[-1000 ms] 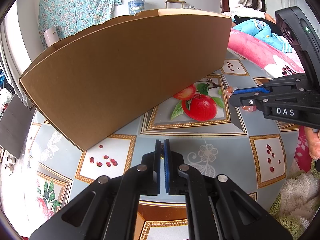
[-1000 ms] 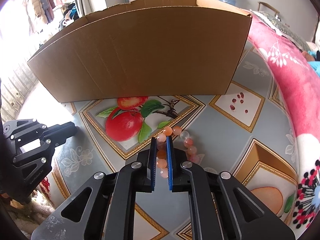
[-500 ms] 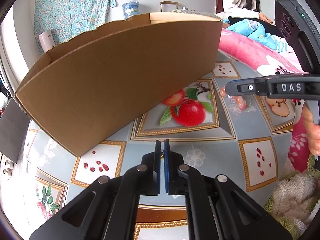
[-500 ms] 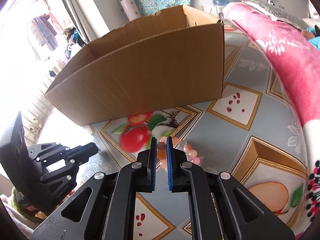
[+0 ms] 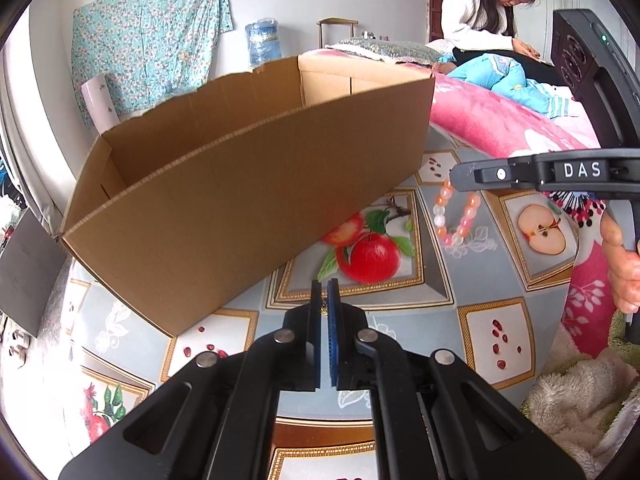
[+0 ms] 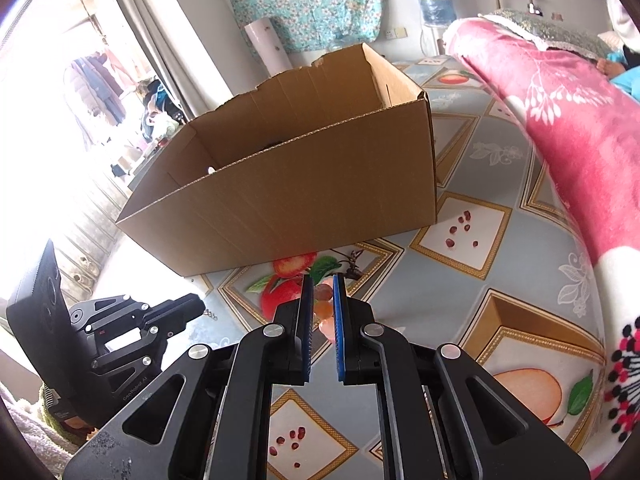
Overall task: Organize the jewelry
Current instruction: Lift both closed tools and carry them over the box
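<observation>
A bracelet of orange, pink and clear beads [image 5: 456, 216] hangs from my right gripper [image 5: 454, 178], lifted above the patterned floor mat. In the right wrist view the right gripper [image 6: 320, 280] is shut on the bracelet [image 6: 323, 308], whose beads show between the blue pads. An open brown cardboard box [image 5: 248, 184] stands ahead and to the left of it; it also shows in the right wrist view [image 6: 296, 196]. My left gripper [image 5: 325, 286] is shut and empty, low over the mat in front of the box. It appears at the lower left of the right wrist view [image 6: 196, 304].
A fruit-patterned mat [image 5: 472, 292] covers the floor. A pink flowered blanket [image 6: 568, 128] on a bed lies to the right. A person [image 5: 488, 8] sits on the bed at the back. A fluffy rug [image 5: 576, 396] lies at the lower right.
My right gripper has risen with the bracelet, lifting it off the mat. Both cameras now sit higher and see into the box. The left gripper stayed shut.
</observation>
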Demonstrator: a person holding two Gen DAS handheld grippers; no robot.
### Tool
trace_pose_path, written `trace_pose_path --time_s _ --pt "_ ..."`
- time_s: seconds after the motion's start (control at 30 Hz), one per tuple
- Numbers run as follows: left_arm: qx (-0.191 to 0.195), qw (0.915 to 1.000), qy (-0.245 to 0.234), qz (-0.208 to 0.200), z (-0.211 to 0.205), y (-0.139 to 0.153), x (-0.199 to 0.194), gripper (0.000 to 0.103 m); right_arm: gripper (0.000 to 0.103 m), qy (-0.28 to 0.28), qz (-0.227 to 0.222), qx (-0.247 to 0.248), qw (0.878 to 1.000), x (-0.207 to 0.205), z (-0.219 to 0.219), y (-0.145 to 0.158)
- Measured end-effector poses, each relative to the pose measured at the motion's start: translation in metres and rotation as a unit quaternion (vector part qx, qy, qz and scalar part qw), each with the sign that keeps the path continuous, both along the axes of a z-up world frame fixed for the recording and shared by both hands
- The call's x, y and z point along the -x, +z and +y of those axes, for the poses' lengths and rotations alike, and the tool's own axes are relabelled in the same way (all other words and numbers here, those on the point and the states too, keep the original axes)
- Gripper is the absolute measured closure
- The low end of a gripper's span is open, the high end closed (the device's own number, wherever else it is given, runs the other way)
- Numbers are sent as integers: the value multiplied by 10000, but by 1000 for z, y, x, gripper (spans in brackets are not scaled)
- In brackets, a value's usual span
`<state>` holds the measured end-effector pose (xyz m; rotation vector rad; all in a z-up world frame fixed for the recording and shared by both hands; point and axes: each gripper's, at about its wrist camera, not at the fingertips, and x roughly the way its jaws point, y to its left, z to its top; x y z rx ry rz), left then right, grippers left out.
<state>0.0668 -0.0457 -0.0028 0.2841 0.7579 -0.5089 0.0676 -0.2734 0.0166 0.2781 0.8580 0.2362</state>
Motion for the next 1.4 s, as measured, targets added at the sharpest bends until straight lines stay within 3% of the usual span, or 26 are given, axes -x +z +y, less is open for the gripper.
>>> trace_pose_path --time_s 0.93,1.4 --pt "255 9989 -15 -391 4 35 14 101 96 3 -339 -5 9994 8 6 18" --pt "346 9960 -145 -809 -2 67 28 101 96 -47 -781 -29 9969 23 -3 42"
